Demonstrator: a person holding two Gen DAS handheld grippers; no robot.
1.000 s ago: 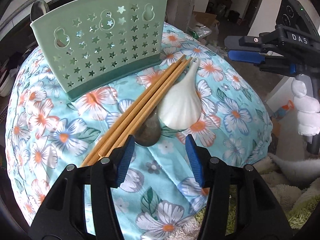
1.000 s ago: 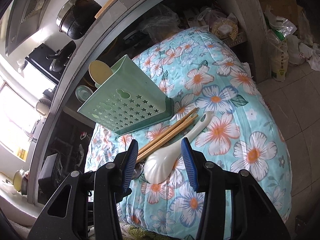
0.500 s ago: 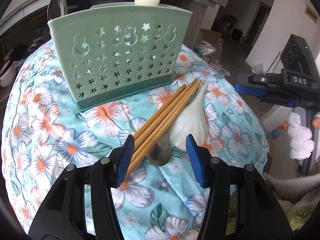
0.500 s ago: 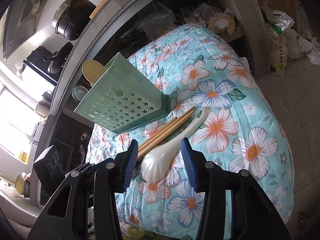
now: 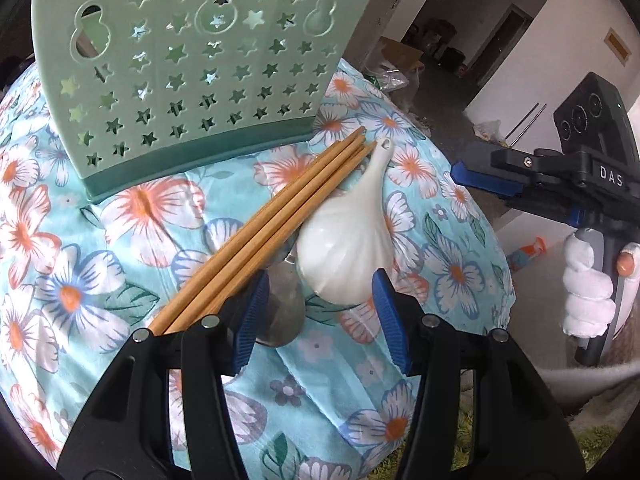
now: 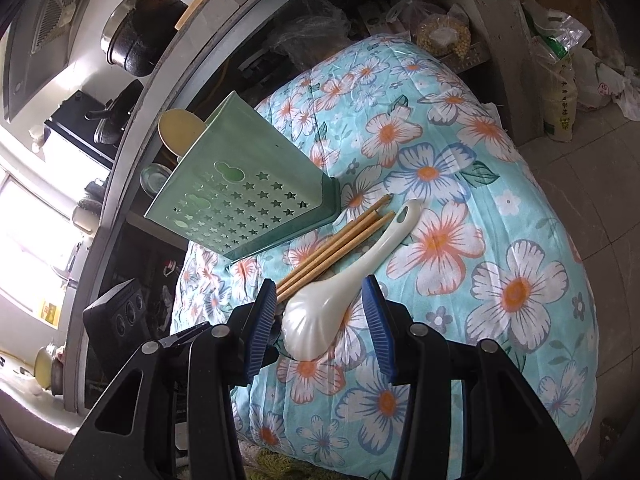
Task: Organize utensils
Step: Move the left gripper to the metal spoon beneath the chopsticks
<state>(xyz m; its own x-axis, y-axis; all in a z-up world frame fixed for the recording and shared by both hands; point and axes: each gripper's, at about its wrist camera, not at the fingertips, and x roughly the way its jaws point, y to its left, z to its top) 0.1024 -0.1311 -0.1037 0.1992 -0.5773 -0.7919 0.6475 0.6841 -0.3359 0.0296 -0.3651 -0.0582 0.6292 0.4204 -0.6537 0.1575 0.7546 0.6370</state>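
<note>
A mint-green perforated utensil holder [image 5: 192, 80] [image 6: 248, 200] stands upright on a floral cloth [image 5: 100, 240] [image 6: 500, 208]. A pale spoon head [image 6: 178, 130] pokes out of its top. In front lie a bundle of wooden chopsticks [image 5: 272, 220] [image 6: 336, 244], a white ceramic spoon [image 5: 348, 252] [image 6: 340, 296] and a metal spoon [image 5: 280, 312] partly under them. My left gripper [image 5: 318, 320] is open, low over the spoon bowls, with the chopsticks' near ends behind its left finger. My right gripper [image 6: 320, 320] hovers open above the white spoon's bowl.
A gloved hand [image 5: 588, 292] holds the right gripper at the cloth's right edge. A dark pot [image 6: 140, 36] sits on a concrete counter behind the holder. Bags [image 6: 560, 60] stand on the tiled floor. A green rug [image 5: 460, 440] lies below the cloth.
My left gripper has come in closer and lower toward the utensils and rolled a little, so the holder now fills the top of its view. The right gripper has hardly moved.
</note>
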